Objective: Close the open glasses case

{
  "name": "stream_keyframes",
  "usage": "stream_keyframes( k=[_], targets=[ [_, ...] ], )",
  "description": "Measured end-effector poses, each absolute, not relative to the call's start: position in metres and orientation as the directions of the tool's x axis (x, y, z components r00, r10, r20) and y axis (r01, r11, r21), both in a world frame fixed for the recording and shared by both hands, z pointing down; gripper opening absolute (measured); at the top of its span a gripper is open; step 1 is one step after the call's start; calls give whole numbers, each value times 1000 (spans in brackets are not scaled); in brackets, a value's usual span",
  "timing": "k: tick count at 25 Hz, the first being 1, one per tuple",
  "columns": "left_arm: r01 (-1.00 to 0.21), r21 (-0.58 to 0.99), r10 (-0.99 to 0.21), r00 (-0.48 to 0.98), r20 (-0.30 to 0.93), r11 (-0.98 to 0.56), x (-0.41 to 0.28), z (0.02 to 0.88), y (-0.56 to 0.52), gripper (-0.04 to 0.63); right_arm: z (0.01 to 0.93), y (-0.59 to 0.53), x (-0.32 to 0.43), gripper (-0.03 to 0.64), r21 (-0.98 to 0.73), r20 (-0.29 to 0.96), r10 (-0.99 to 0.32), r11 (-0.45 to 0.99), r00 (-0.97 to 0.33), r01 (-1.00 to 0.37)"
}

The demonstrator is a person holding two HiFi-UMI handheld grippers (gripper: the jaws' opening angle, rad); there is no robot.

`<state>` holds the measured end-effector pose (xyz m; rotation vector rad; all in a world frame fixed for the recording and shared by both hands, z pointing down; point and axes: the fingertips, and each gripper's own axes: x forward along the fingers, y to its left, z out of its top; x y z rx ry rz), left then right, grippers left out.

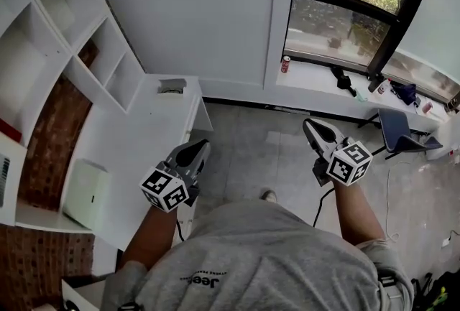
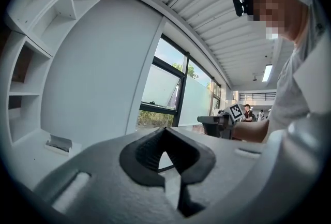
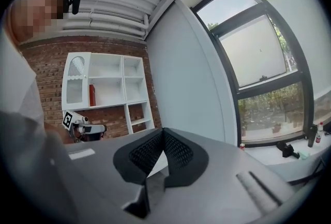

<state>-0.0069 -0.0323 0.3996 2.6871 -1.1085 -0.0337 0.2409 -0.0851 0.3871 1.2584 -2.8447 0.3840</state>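
Observation:
The glasses case lies open on the far end of the white table, close to the wall; in the left gripper view the case shows small at the lower left. My left gripper hangs over the table's right edge, well short of the case, jaws shut with nothing in them. My right gripper is held over the floor to the right, far from the case, also shut and empty.
White shelving lines the wall left of the table. A white box sits on the table's near end. A red can and dark items rest on the window sill. A chair stands at the right.

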Motion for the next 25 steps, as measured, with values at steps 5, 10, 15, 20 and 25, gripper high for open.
stream_keyframes(
  k=[5, 10, 15, 20, 25],
  targets=[
    [-717, 221, -725, 687, 57, -661, 45, 393, -103, -2, 382, -162, 286, 11, -213, 111, -694, 682, -711, -699],
    [-725, 242, -738, 673, 50, -645, 80, 396, -160, -2, 388, -220, 313, 11, -213, 131, -669, 702, -732, -680],
    [-729, 251, -737, 671, 78, -637, 93, 408, -200, -2, 394, -259, 320, 11, -226, 140, -654, 710, -743, -667],
    [-711, 259, -718, 691, 84, -654, 93, 417, -243, -2, 403, -294, 316, 11, -234, 161, -665, 692, -729, -683],
    [-658, 241, -664, 745, 69, -713, 74, 416, -290, -2, 395, -326, 289, 11, -205, 161, -697, 669, -699, -715]
  ],
)
